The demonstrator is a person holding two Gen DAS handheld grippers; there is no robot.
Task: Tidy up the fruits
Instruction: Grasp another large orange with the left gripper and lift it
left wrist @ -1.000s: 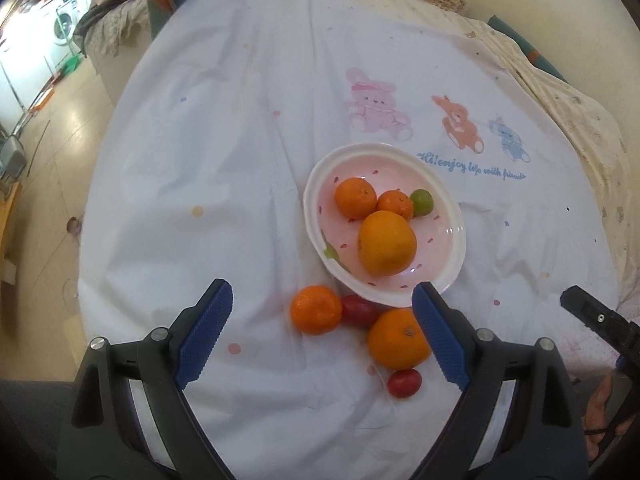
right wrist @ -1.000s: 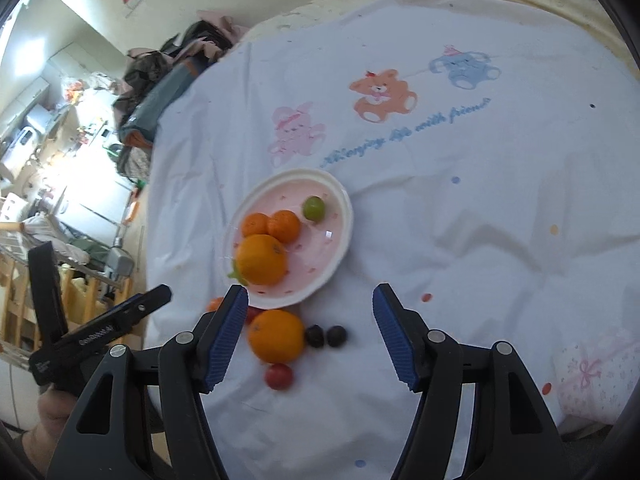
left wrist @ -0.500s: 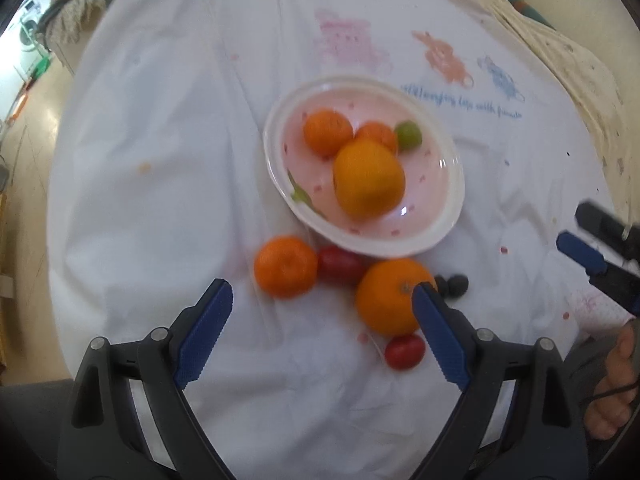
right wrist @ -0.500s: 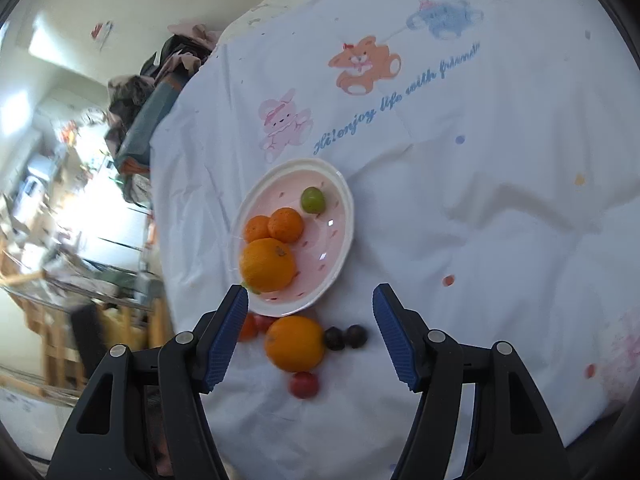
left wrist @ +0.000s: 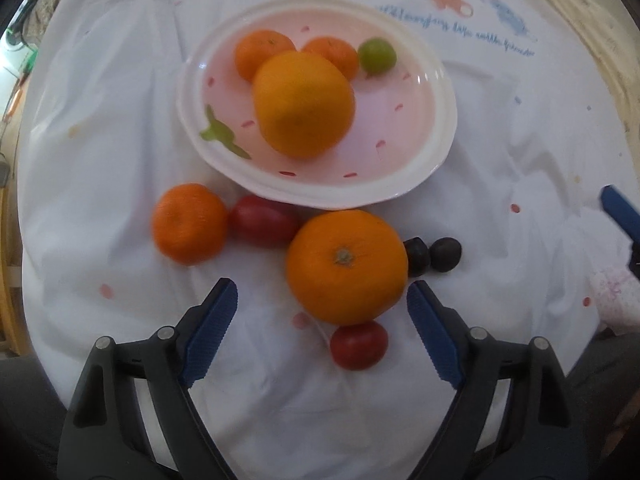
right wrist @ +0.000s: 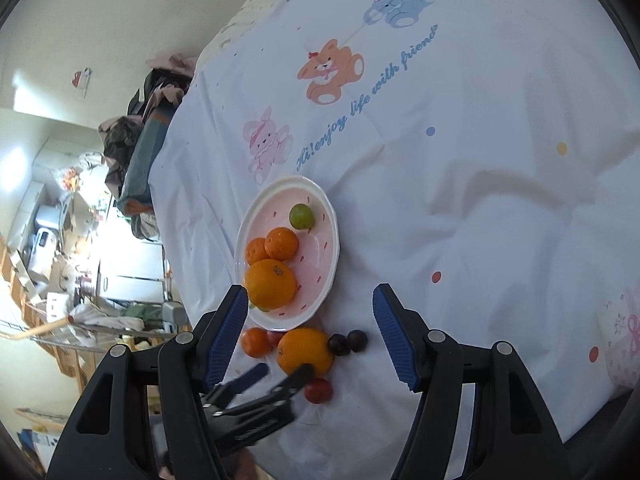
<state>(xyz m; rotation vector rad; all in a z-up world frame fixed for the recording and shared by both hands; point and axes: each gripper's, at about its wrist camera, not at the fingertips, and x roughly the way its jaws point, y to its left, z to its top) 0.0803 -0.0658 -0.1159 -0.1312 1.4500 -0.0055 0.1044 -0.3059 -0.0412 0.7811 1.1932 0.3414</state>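
Observation:
A white and pink plate [left wrist: 424, 168] [right wrist: 332, 264] holds a large orange [left wrist: 304, 104], two mandarins [left wrist: 262, 54] and a green fruit [left wrist: 377, 56]. On the cloth in front of it lie a mandarin [left wrist: 189, 229], a red tomato [left wrist: 264, 220], a large orange [left wrist: 346, 266] [right wrist: 305, 351], two dark plums [left wrist: 445, 254] and a small red tomato [left wrist: 359, 345]. My left gripper [left wrist: 322, 294] is open, its fingers either side of the loose orange; it also shows in the right wrist view [right wrist: 280, 376]. My right gripper [right wrist: 310, 300] is open and empty above the plate's near edge.
The table wears a white cloth with cartoon bears [right wrist: 330, 72] and blue lettering. Its left edge drops to a cluttered room with clothes [right wrist: 136, 152] and shelves. My right gripper's blue fingertip [left wrist: 620, 212] shows at the right edge of the left wrist view.
My left gripper has moved forward and down towards the loose fruit; the large orange now sits between its fingers. My right gripper has shifted a little, still open.

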